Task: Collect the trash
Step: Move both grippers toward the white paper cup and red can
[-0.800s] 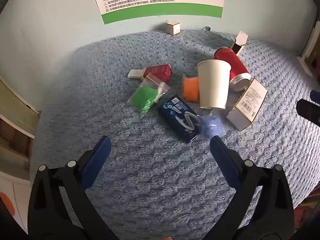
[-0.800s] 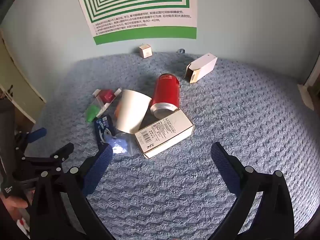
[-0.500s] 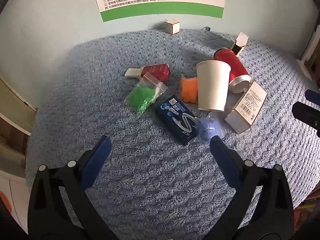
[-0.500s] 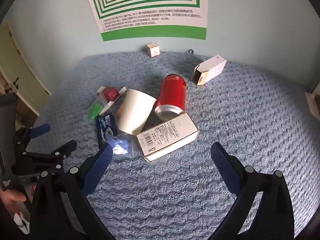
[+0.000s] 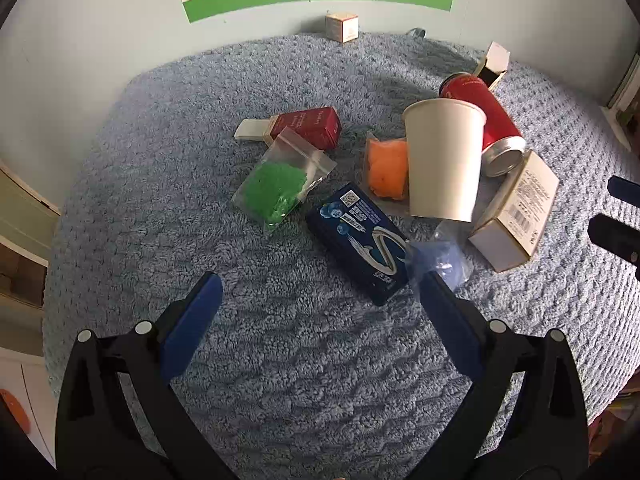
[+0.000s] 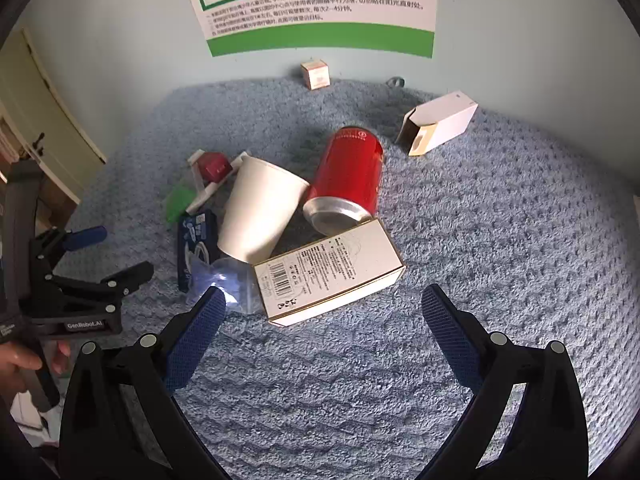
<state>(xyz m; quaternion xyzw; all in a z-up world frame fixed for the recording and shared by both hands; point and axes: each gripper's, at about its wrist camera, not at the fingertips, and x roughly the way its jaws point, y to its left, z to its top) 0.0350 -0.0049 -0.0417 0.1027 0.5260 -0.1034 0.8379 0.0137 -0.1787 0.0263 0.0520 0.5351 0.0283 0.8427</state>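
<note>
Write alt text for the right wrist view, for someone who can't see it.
The right claw, open and empty, hovers over a blue carpet strewn with trash: a white barcoded box, a tipped red can and a paper cup. The left claw waits at the left edge.

I see the poster (image 6: 316, 8) cut off by the top edge, its small print (image 6: 312, 6) unreadable; the paper cup (image 6: 260, 208) hides part of the orange bag (image 5: 386, 168).

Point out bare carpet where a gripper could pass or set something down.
Free: the blue carpet right of the red can and barcoded box, below the open white box; also the near strip by the right gripper. Crowded: paper cup, can, barcoded box, dark blue packet and bead bags bunch together.
</note>
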